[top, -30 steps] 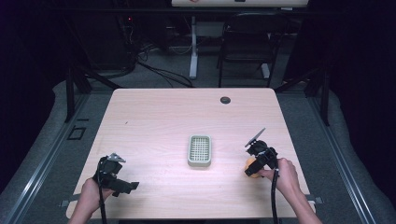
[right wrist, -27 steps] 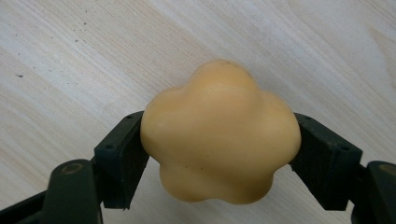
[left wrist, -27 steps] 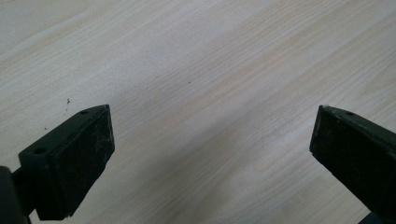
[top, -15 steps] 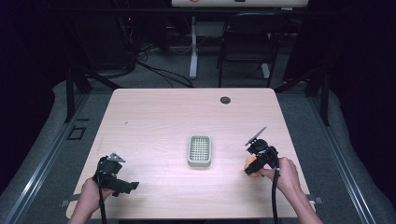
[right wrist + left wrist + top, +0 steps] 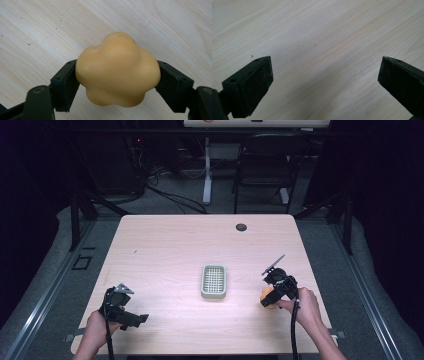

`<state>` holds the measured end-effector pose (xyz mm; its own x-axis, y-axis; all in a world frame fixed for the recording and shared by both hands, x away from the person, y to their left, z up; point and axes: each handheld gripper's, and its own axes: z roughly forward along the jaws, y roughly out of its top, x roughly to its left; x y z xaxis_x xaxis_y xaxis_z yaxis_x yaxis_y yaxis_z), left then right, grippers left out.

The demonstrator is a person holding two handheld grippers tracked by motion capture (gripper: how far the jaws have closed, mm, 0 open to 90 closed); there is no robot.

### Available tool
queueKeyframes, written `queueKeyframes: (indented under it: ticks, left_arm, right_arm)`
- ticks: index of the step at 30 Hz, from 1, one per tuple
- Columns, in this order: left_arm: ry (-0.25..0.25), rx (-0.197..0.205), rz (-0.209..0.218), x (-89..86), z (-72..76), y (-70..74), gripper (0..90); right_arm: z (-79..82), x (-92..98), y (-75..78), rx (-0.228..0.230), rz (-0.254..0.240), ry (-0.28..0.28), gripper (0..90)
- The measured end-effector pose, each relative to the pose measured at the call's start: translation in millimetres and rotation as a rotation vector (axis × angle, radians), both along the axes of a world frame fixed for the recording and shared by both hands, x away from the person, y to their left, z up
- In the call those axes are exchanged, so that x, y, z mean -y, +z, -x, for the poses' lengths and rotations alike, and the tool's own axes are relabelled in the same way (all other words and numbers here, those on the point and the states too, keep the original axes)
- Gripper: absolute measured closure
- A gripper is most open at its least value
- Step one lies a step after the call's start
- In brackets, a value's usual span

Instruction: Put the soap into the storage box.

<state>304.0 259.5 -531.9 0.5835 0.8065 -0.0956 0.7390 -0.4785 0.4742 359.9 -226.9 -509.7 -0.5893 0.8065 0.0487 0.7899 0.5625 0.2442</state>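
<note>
We see a pale wooden table (image 5: pixel 165 245) with a small grey-green slotted plastic tray (image 5: pixel 214 281) lying near its middle. Our left gripper (image 5: pixel 131 319) rests at the near left of the table, well apart from the tray, its jaws spread wide over bare wood. Our right gripper (image 5: pixel 268 300) sits just right of the tray, its jaws clenched on a lobed, yellow-orange soft lump (image 5: pixel 117 70), which is gripped from both sides close above the tabletop.
</note>
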Motion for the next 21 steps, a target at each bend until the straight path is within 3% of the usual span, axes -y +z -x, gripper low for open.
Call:
queueKeyframes:
  ticks: [2,8,13,15,21]
  left_arm:
    - [0.0,0.0,-0.005,0.0,-0.3,-0.4,0.1]
    - [0.0,0.004,-0.01,-1.0,-0.1,-0.1,0.1]
    - [0.005,0.004,-0.008,-1.4,1.5,-0.4,0.1]
    - [0.008,0.005,-0.008,-2.3,1.8,-0.5,0.1]
    - [0.005,0.001,-0.007,-1.9,-0.7,-1.2,0.1]
  right_arm:
    - [-1.6,-0.1,3.9,-0.021,0.018,0.03,24.5]
    - [-8.3,-5.6,9.8,-0.004,0.01,0.034,24.6]
    - [-10.9,-13.2,11.4,0.017,-0.028,0.025,24.6]
    - [-13.7,-16.0,13.8,-0.001,0.001,0.052,24.6]
    - [-17.1,-22.4,15.4,0.001,-0.017,0.065,24.6]
